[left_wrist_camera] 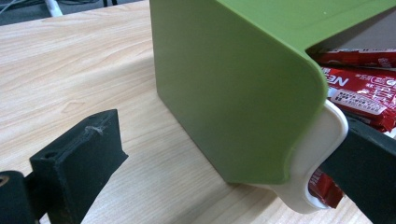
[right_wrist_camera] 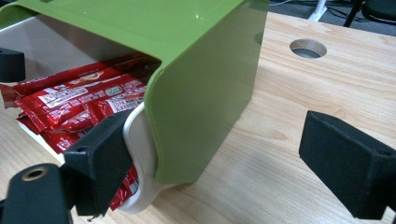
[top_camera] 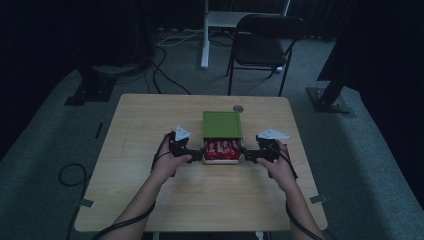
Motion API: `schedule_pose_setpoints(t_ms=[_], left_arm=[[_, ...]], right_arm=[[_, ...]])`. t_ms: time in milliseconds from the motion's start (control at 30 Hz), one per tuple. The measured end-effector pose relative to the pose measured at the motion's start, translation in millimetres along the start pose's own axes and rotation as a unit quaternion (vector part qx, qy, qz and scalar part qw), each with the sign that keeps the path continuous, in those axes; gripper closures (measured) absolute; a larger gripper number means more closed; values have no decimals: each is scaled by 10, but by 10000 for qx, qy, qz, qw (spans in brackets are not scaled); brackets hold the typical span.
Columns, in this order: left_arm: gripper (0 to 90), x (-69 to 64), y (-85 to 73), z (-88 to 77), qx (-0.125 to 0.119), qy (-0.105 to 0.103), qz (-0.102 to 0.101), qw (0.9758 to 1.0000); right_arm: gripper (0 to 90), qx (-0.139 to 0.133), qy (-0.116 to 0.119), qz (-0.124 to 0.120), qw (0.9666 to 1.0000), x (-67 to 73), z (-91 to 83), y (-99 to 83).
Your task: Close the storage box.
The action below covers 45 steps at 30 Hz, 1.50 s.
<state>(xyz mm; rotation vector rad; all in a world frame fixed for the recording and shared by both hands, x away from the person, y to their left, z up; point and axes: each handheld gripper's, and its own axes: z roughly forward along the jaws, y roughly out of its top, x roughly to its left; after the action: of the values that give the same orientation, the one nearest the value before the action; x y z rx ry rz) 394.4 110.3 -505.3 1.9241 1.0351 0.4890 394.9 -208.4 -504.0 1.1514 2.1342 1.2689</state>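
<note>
Black jaws of my left hand-held gripper (left_wrist_camera: 224, 177) stand wide open across the near left corner of the green lid (left_wrist_camera: 233, 88), one jaw on bare table (left_wrist_camera: 70, 65), the other against the white tray (left_wrist_camera: 327, 154) lip. My right hand-held gripper (right_wrist_camera: 224, 163) mirrors that at the lid's near right corner, also wide open, gripping nothing. The box sits mid-table, lid slid back so red packets (right_wrist_camera: 79, 100) show at its near end. My worry: a jaw closing now could pinch a packet with the tray lip, or catch the lid and tray together and drag the whole box. How far the lid overlaps the tray behind is hidden, and the packet print is too blurred to read.
</note>
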Motion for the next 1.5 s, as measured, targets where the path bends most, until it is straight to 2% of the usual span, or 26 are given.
schedule_pose_setpoints(t_ms=[100, 567, 1000, 1067, 1367, 1500], left_arm=[[25, 13, 14, 15, -6, 35, 33, 10000], [25, 59, 39, 79, -46, 58, -78, 9999], [26, 69, 62, 98, -40, 54, -18, 10000], [26, 58, 64, 86, -93, -83, -110, 9999], [26, -2, 90, 0, -206, -238, -177, 9993], [26, -3, 81, -61, -294, -332, -288, 9986]], right_arm=[[108, -2, -3, 48, 10000, -14, 21, 7], [108, -44, -156, 85, 9998, -34, 87, 34], [102, -30, -255, 63, 9997, -26, 107, 47], [102, -53, -234, 65, 9997, -13, 93, 45], [102, -214, -77, 212, 9995, 21, 8, 69], [102, -270, 8, 297, 9992, 32, -41, 48]])
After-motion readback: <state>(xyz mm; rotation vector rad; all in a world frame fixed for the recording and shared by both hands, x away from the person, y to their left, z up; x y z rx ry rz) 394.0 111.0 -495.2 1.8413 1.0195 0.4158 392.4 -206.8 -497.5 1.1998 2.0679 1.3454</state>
